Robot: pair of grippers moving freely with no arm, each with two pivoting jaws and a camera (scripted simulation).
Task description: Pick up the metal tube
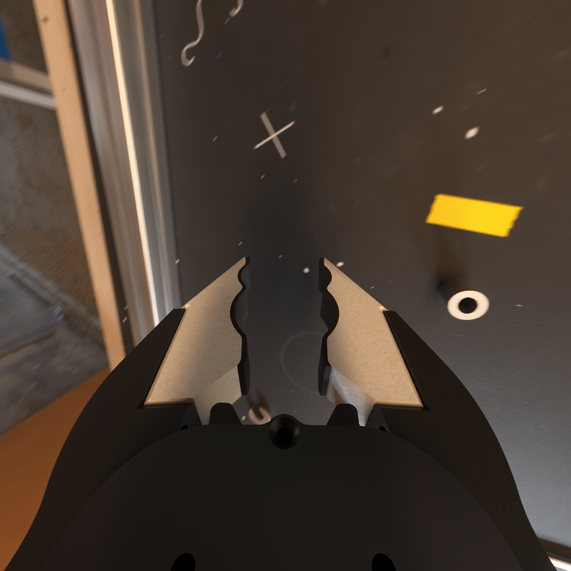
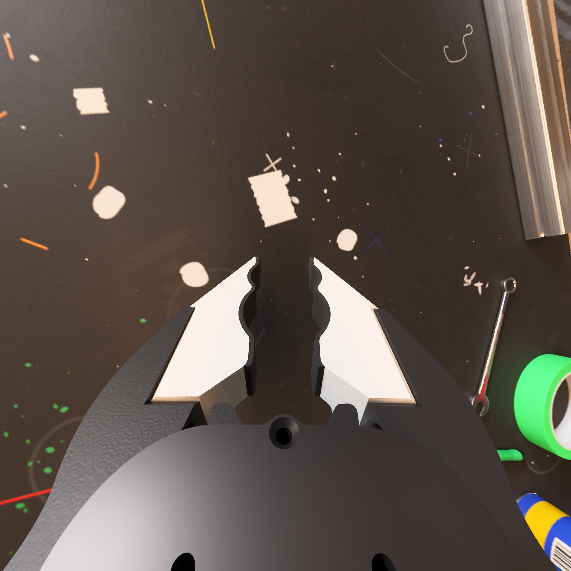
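A long silvery ribbed metal tube [image 1: 136,185] lies along the left edge of the dark table, beside a wooden strip. In the right wrist view the same tube [image 2: 531,139] runs down the top right and ends at mid-height. My left gripper [image 1: 284,259] is open and empty above the tabletop, to the right of the tube and apart from it. My right gripper [image 2: 284,258] is open and empty over the speckled tabletop, well to the left of the tube.
A small dark cylinder with a pale rim [image 1: 468,304] stands right of the left gripper, below a yellow tape patch [image 1: 472,214]. A wrench [image 2: 494,343], a green tape roll [image 2: 537,404] and a blue-and-yellow object [image 2: 547,525] lie at the right.
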